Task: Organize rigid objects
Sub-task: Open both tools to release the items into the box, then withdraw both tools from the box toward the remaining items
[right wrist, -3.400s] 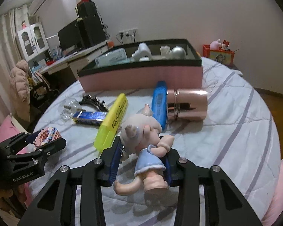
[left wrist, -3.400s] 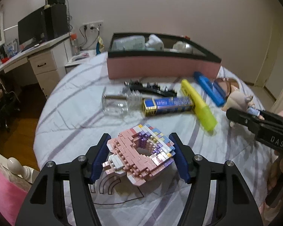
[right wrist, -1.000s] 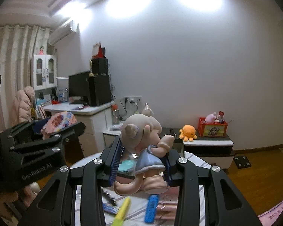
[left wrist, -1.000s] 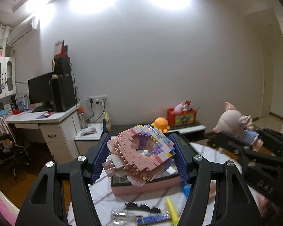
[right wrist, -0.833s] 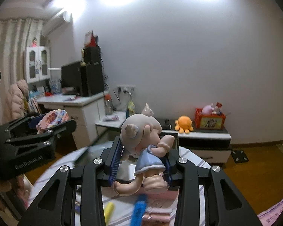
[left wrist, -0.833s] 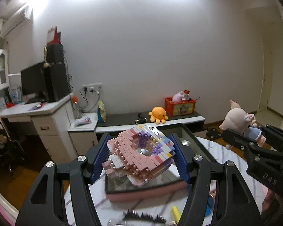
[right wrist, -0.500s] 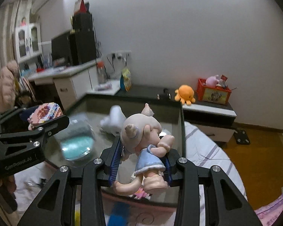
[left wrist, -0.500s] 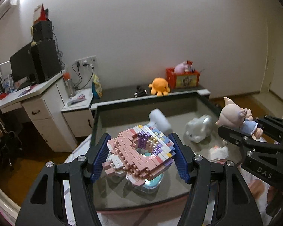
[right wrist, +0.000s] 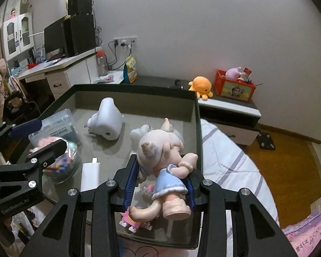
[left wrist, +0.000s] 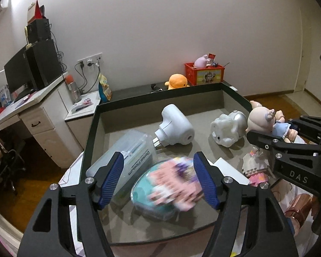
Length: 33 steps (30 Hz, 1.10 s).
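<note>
Nearest in the left wrist view, the left gripper (left wrist: 158,180) is opening its jaws over the near-left corner of the tray (left wrist: 160,94); the pink brick model (left wrist: 174,185), blurred, lies between the blue pads but free of them, dropping onto a teal round case (left wrist: 143,197). To finish this release well, I judge the hand should hold steady until the model settles, then lift straight up so the pads do not catch it. The right gripper (right wrist: 160,184) is clamped on the pig doll (right wrist: 162,156), held above the tray's near-right corner over a small pink toy (right wrist: 137,222); it should be lowered to a bare patch before letting go. Beyond, toward the left edge, a clear box (left wrist: 128,152) reads "Dental Flossers". The grippers carry "DAS" and "GenRobot.AI".
</note>
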Tool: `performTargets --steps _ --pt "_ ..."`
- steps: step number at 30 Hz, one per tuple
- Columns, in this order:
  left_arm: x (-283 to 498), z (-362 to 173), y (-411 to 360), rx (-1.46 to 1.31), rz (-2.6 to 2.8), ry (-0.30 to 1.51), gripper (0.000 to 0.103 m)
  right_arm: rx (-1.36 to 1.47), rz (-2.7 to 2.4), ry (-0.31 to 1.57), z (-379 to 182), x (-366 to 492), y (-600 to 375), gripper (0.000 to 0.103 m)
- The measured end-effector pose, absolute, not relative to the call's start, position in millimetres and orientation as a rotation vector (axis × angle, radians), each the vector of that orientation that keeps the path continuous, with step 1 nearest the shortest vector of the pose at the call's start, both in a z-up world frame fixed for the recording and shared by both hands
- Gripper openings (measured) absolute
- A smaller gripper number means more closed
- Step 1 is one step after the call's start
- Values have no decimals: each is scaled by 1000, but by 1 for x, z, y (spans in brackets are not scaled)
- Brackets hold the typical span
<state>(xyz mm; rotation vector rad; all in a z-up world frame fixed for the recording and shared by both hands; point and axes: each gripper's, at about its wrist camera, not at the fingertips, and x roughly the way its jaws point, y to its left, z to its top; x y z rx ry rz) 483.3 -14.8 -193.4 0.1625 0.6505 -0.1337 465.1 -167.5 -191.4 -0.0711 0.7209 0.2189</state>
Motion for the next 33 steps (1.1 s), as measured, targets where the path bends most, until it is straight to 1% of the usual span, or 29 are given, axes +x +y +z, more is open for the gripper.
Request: performTargets --steps 1,2,3,4,5,6,9,11,12,13,17,18,21,24,33 --pt "482 -192 -14 160 -131 651 73 -71 218 727 -192 467 -167 41" --pt "480 -190 -11 152 -133 646 81 -70 214 730 -192 468 -167 42" --pt "475 -187 -9 140 -135 634 84 -61 214 724 -191 468 -169 48" --pt "471 -185 -8 138 -132 629 86 -51 216 719 -190 467 -170 57" --pt "468 -182 -6 140 -127 623 86 -44 211 721 -188 466 -171 61" --pt "463 -179 -5 143 -124 615 87 -42 208 715 -186 463 -172 63" --pt "443 -164 3 132 -108 583 91 -8 230 687 -173 448 -175 64" --pt "429 -153 7 119 -98 558 97 7 236 642 -160 430 -176 72" --pt "415 -144 11 109 -90 524 98 11 243 616 -150 416 -176 82" --pt "406 -138 13 101 -84 502 101 15 248 598 -144 407 -175 83" --pt "359 -114 21 71 -72 417 103 18 286 485 -110 346 -170 83" --pt "342 -108 23 60 -66 389 103 18 290 455 -105 333 -168 87" --pt "305 -98 26 33 -64 358 103 14 286 353 -88 283 -162 103" --pt "275 -91 27 33 -52 328 103 -7 264 287 -80 247 -158 103" --pt "194 -72 21 49 -14 231 103 -9 206 224 -68 183 -159 103"
